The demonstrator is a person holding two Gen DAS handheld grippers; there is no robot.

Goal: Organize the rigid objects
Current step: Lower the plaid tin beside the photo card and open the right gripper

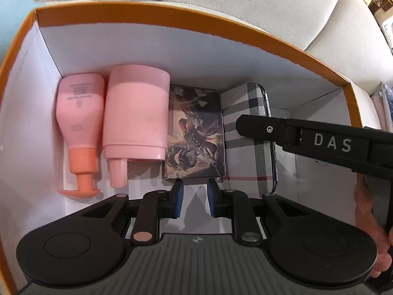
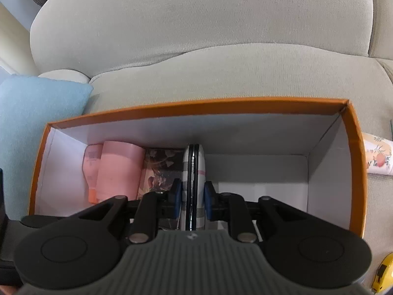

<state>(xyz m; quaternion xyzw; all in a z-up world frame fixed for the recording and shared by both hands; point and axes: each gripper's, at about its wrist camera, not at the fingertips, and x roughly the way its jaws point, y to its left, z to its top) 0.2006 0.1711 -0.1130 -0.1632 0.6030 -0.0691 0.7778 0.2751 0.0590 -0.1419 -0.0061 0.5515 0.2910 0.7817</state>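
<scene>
An orange-rimmed white box (image 1: 172, 17) sits on a sofa. Along its floor lie a pink pump bottle (image 1: 79, 113), a wider pink bottle (image 1: 136, 113) and a dark printed card box (image 1: 196, 132), side by side. A thin plaid case (image 1: 248, 142) stands on edge right of the card box, with my right gripper (image 2: 192, 198) shut on it (image 2: 194, 162). In the left wrist view the right gripper (image 1: 243, 124) reaches in from the right. My left gripper (image 1: 195, 198) hovers just before the card box, jaws drawn close with nothing between them.
The box's right half (image 2: 258, 172) holds nothing. A light blue cushion (image 2: 36, 113) lies left of the box. A floral tube (image 2: 375, 159) and a yellow tape measure (image 2: 383, 275) lie to its right. A hand (image 1: 366, 196) shows at the right edge.
</scene>
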